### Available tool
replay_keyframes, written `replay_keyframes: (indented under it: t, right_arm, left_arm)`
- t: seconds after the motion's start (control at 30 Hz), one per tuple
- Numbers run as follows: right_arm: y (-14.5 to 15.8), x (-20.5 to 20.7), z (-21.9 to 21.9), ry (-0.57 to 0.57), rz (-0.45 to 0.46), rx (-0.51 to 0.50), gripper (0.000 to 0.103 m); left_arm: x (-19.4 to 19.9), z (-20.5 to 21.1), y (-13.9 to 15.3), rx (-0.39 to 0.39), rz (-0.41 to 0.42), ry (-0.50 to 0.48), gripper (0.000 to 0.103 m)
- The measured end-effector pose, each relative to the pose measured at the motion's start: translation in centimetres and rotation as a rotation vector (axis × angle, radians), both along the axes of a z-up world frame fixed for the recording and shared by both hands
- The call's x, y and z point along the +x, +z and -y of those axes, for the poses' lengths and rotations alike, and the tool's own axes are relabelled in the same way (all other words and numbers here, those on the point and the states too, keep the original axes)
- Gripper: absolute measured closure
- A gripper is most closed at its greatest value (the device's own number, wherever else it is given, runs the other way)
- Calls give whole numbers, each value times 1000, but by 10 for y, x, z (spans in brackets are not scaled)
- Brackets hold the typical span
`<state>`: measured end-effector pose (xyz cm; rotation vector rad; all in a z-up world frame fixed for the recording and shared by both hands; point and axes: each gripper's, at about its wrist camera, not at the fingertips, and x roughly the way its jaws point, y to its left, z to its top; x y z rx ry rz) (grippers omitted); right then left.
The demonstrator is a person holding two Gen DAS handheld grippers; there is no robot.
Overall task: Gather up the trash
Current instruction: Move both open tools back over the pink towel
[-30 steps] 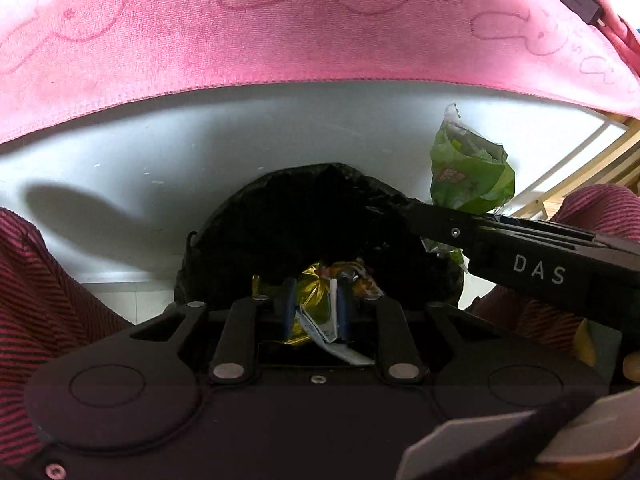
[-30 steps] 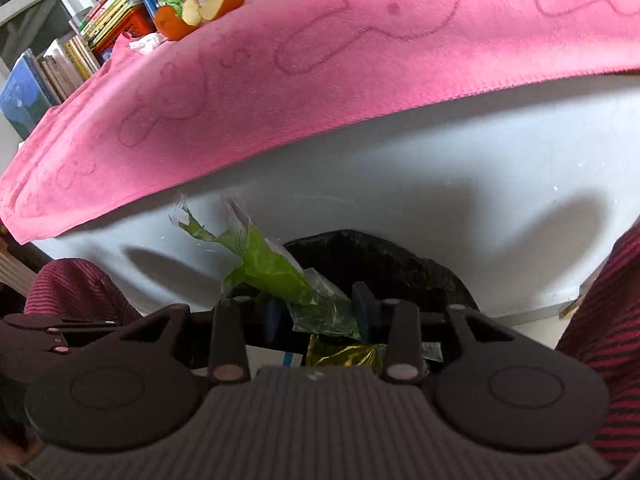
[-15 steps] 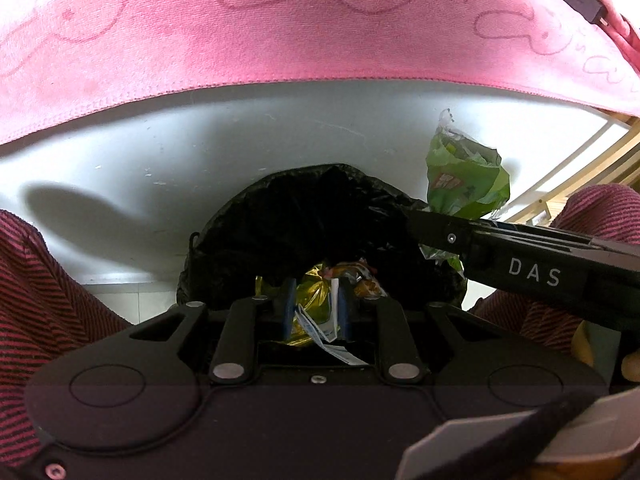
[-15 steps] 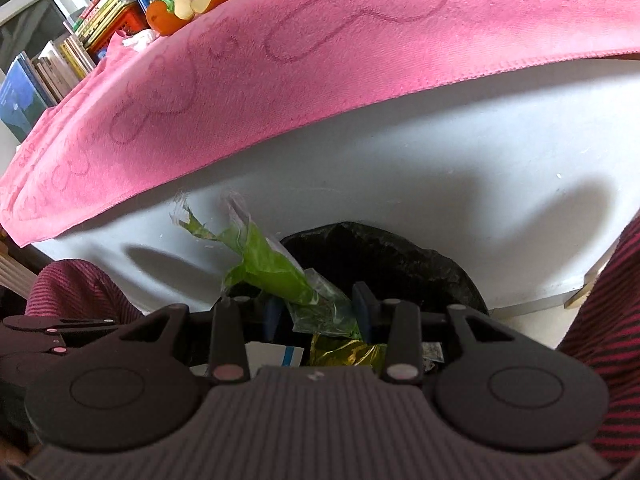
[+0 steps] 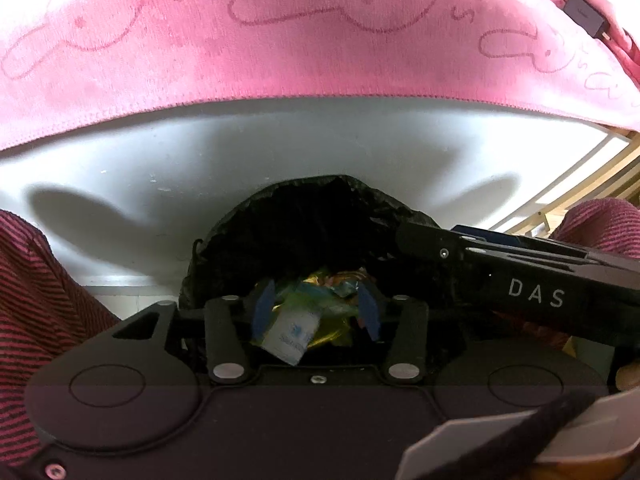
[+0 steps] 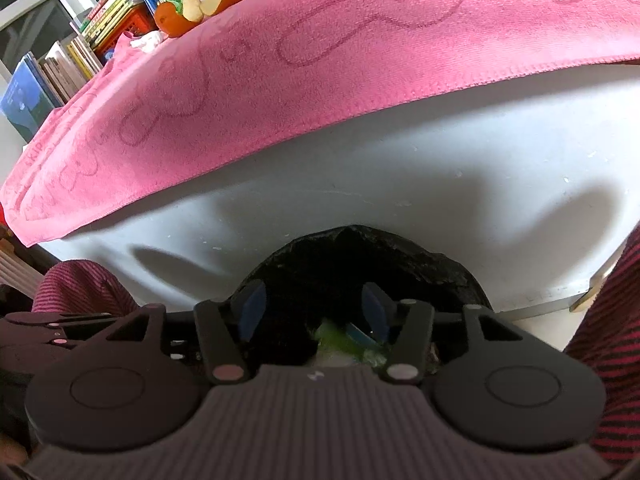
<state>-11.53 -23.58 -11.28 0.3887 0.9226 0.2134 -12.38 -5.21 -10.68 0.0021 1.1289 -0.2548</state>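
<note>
A black trash bag hangs open below the white table edge. My left gripper is open just over its mouth. Gold, green and white wrappers lie loose in the bag between and under the blue pads. My right gripper is open too, above the same bag. A crumpled green wrapper lies in the bag under it, free of the pads. The right gripper's black side reaches in from the right of the left wrist view.
A pink towel covers the table and hangs over its front. Orange peel and food scraps sit at its far left, with books behind. A grey plug lies at the far right. Striped red sleeves flank the bag.
Both grippers opened. The left one let go of the gold wrapper and the right one let go of the green wrapper; both pieces dropped into the black bag.
</note>
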Motion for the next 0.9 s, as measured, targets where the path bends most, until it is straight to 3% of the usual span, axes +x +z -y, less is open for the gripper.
replay_keyframes:
  t: [0.33,0.6,0.73,0.9]
  right_arm:
    - [20,-4,1,-2,59,-45,31]
    - [60,-13,8,21,173,-63,31]
    - [86,-17,14,41,232,-75,31]
    - [121,-14,20,55,314,-132,31]
  left_arm:
    - [-1,2,17,31,32,0,36]
    - [-2,1,55,-5,67,-23,35]
    - [-8,-1,86,-49,129,-54,36]
    - [-16,-7,128,-78,263,-76,35]
